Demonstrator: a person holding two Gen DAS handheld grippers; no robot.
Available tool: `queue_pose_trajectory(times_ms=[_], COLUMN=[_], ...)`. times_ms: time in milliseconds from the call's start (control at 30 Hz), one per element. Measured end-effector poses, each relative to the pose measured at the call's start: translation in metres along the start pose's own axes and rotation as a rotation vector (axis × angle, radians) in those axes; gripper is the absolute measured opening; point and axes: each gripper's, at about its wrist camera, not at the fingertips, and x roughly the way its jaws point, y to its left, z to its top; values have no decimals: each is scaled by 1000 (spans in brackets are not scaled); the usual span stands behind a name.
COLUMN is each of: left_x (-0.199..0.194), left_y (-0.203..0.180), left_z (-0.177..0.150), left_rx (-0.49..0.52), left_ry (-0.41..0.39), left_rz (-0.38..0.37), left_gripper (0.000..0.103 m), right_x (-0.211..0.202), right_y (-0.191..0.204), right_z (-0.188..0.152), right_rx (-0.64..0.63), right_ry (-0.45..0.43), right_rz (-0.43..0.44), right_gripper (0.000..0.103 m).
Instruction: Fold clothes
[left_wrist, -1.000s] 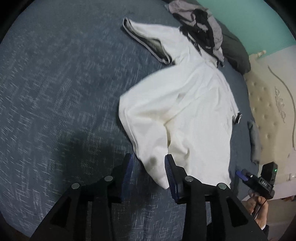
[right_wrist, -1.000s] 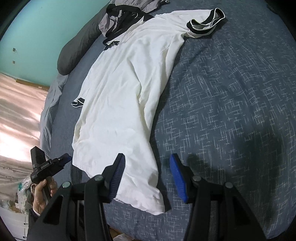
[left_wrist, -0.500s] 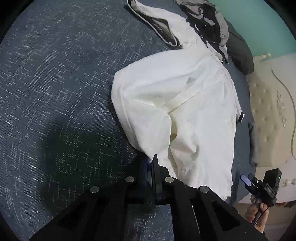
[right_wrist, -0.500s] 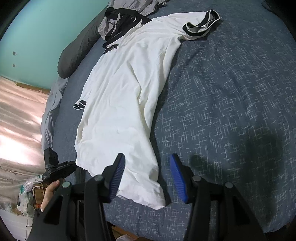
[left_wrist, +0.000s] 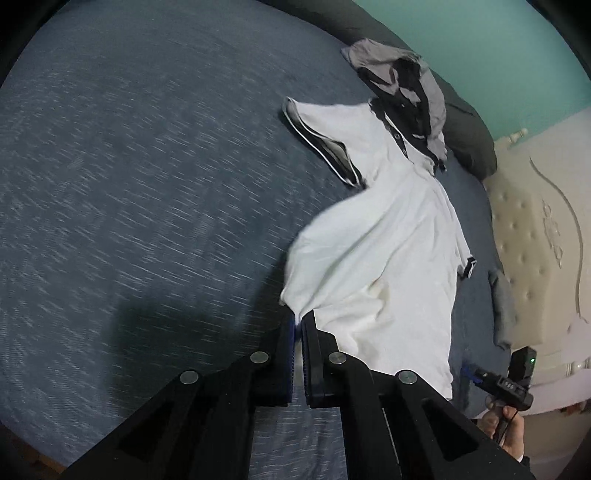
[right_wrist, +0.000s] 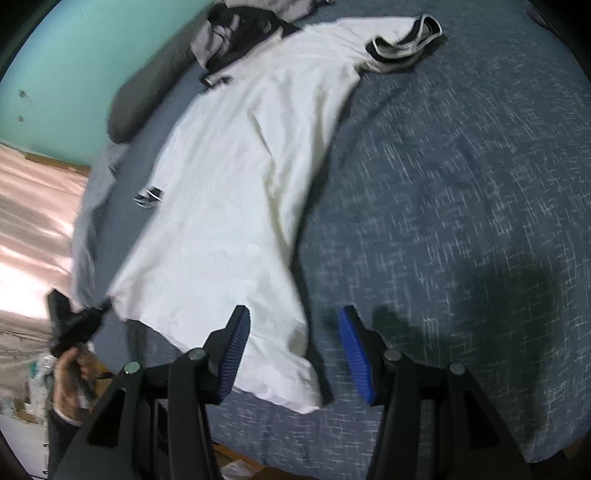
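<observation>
Left gripper (left_wrist: 298, 325): fingers (left_wrist: 282, 354) pressed together, pinching a corner of the white shirt's (left_wrist: 384, 258) hem, lifted into a peak.
Right gripper (right_wrist: 293, 350): fingers (right_wrist: 236, 350) spread wide, holding nothing, straddling the shirt's near hem corner.
White shirt: spread on the blue bed (right_wrist: 461, 184), running toward 12 o'clock; black-trimmed sleeve (right_wrist: 406, 40) at 1 o'clock.
Grey garment (left_wrist: 406, 85): lies over the collar end, against a dark pillow (left_wrist: 469, 140).

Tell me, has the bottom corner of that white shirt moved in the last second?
Yes. The left gripper, shut on the white shirt, has pulled that hem corner up off the blue bedspread and in over the shirt's body.
</observation>
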Motion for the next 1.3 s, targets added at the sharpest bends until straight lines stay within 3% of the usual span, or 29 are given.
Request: queue_pose_trajectory(times_ms=[467,500,667,733,1067,1200,1300], left_x=[15,15,15,15,16,16,16], left_y=[6,5,6,7,4,3,4], left_z=[-6,-6,-5,-5,-5,-5,-5], left_rx=[-7,-4,-4,-7,-12,-13,-7], left_ry=[40,40,42,42,50,52,54], left_rz=[20,22,21,17,15,13,12], left_gripper=[3,3,3,3,3,3,3], right_x=[44,45,39,34,34,53,51], right_y=[19,20,27,33,100,122,126], right_z=[-6,-6,-6,-5,-5,-9,-8], right_rx=[-75,-79,-113,-128,-241,-277,-264], right_ry=[154,155,133,113,149,204,195], right_rz=[-18,-19,-41,-57,189,212,261], right_gripper=[50,41,16,15,11,14,14])
